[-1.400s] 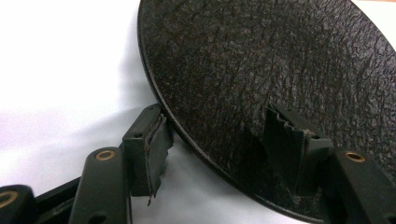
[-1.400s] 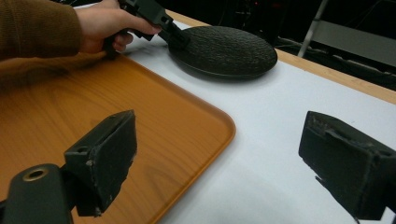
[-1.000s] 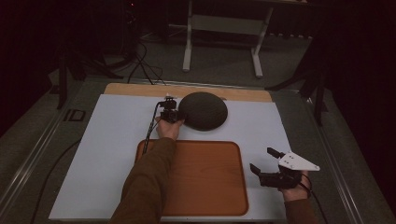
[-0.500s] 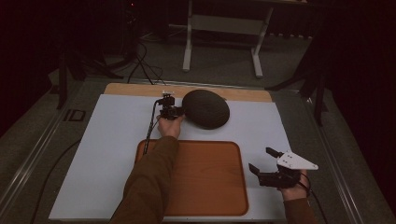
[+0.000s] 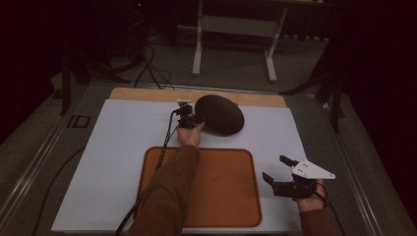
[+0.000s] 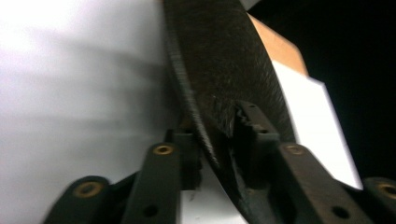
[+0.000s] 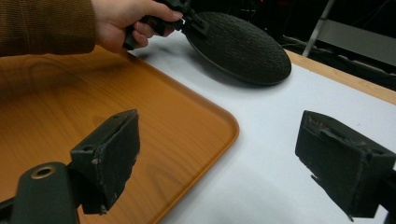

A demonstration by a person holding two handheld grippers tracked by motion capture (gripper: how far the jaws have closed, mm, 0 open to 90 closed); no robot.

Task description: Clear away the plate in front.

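With the left gripper [image 5: 193, 119] fingers having just closed on its rim, the dark round textured plate [image 5: 220, 114] tilts beyond them; transfer remains. The right gripper [image 5: 279, 170] fingers stand wide open, empty.

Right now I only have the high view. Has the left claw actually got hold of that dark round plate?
Observer: Yes. In the left gripper view the left claw has just been closing, and its jaws now pinch the plate at the rim.
Operator: Is the plate flat on the table?
Observer: No. The right gripper view shows it tilted, its held edge raised off the white table.
Operator: And the right claw?
Observer: The right claw is wide open, with nothing between its jaws, beside the orange tray.
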